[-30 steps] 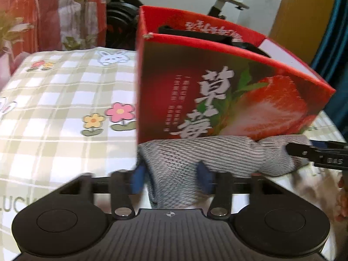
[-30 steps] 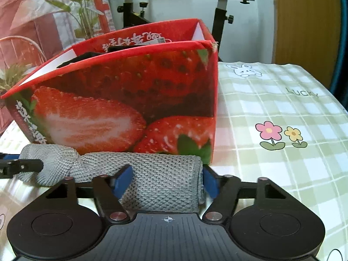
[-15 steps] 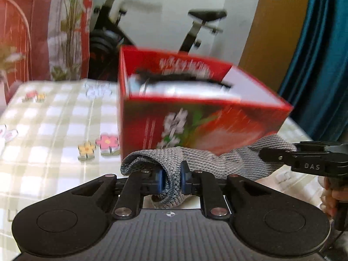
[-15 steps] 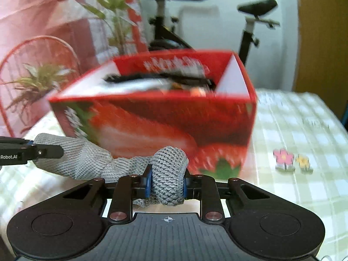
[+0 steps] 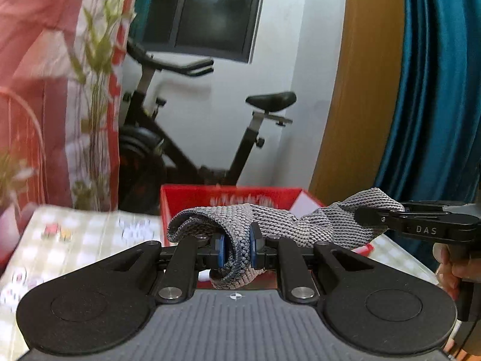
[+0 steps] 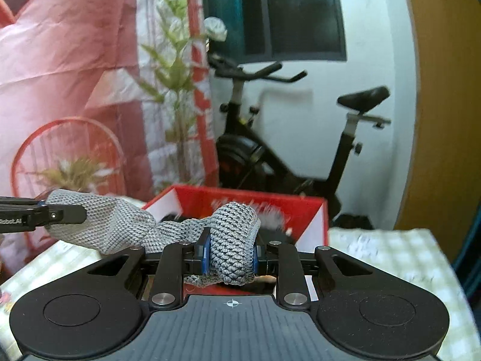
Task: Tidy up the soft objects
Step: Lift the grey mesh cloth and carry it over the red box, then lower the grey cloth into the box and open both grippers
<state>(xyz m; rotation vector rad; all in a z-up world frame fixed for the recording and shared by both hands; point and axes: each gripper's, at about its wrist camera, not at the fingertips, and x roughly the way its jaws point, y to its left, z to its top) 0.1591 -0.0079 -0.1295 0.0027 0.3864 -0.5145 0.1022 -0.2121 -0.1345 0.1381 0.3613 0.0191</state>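
A grey knitted cloth [image 5: 279, 222] hangs stretched between my two grippers, above the open red strawberry box [image 5: 186, 201]. My left gripper [image 5: 237, 248] is shut on one end of the cloth. My right gripper [image 6: 230, 254] is shut on the other end [image 6: 233, 240]. The right gripper also shows at the right of the left wrist view [image 5: 421, 225], and the left gripper at the left of the right wrist view [image 6: 36, 215]. The box [image 6: 300, 210] holds dark items, blurred.
The box stands on a table with a green checked flower cloth [image 5: 78, 231] [image 6: 390, 249]. Behind the table are an exercise bike [image 6: 300, 150], a plant [image 6: 177, 90], a red wire basket [image 6: 66, 156] and a blue curtain [image 5: 436, 90].
Both grippers closed on the cloth's ends and lifted it from the table in front of the box to above the box's rim.
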